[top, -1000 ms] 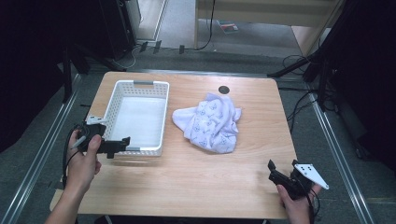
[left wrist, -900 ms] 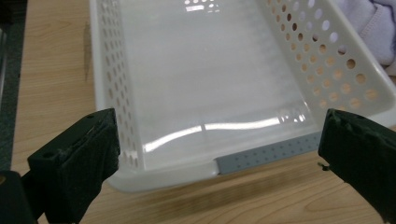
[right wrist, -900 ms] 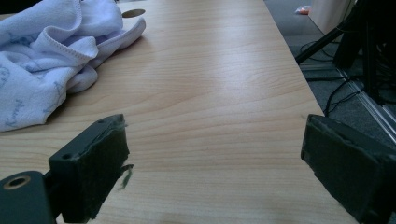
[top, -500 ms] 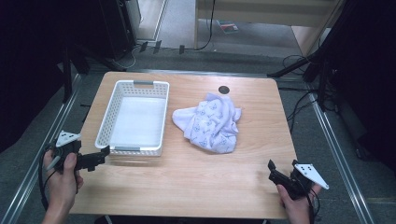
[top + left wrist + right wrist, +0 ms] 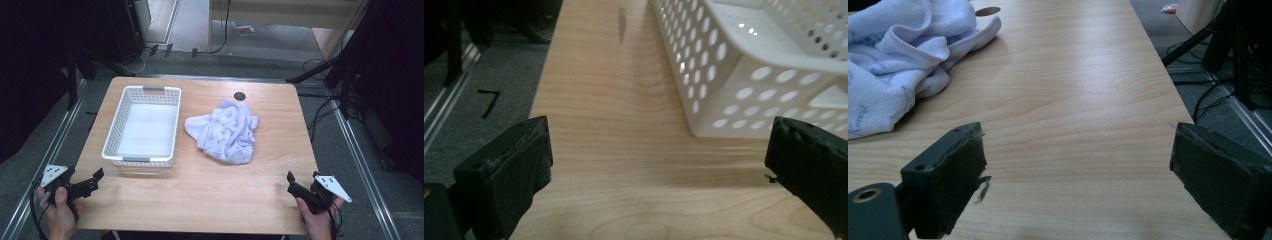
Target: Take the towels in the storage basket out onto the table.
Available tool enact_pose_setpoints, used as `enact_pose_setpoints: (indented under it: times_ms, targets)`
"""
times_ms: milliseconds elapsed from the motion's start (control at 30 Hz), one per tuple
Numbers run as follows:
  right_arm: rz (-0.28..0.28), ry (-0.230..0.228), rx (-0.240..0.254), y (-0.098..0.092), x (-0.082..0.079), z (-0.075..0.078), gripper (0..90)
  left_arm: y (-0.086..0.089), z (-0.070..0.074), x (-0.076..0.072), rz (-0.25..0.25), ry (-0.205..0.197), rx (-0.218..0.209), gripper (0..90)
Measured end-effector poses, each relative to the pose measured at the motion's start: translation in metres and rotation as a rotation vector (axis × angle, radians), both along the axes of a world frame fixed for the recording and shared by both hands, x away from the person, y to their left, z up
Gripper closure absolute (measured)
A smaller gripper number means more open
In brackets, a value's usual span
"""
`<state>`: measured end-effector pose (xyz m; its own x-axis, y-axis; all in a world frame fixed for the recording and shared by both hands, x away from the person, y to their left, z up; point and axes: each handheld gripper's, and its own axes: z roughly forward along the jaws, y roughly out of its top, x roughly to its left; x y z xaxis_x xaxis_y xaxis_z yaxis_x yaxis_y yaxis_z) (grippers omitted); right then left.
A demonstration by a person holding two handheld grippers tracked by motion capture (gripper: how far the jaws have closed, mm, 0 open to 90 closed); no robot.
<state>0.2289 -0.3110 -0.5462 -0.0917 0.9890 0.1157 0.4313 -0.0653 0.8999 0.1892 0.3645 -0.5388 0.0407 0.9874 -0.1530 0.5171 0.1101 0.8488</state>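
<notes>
1. The left gripper [image 5: 95,178] had drawn back from the white basket [image 5: 143,125] to the desk's [image 5: 210,195] near left corner; the right gripper [image 5: 291,182] had stayed put at the near right.
2. Both sets of jaws stood wide open, holding nothing.
3. The crumpled white cloth [image 5: 224,131] lay on the desk just right of the basket, well apart from both grippers.

Wooden table [image 5: 210,200] is pictured on grey carpet [image 5: 200,65], flanked by metal rails [image 5: 367,175]. A dark round disc [image 5: 240,96] is set at the tabletop's 12 o'clock; cables [image 5: 320,65] are strewn toward 2 o'clock.
</notes>
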Motion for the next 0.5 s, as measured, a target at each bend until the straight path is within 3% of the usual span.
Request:
enact_pose_setpoints:
  times_ms: [233,367,500]
  targets:
    - [0.001,-0.001,0.005,0.000,0.000,0.000,7.6,0.004,-0.009,0.002,0.020,0.008,-0.039,0.0]
    - [0.002,-0.005,0.018,-0.001,-0.001,0.000,7.6,0.002,-0.011,0.003,0.054,0.010,-0.033,0.0]
    - [0.004,-0.008,0.021,-0.002,-0.001,0.000,7.6,-0.002,-0.013,0.005,0.068,0.020,0.001,0.0]
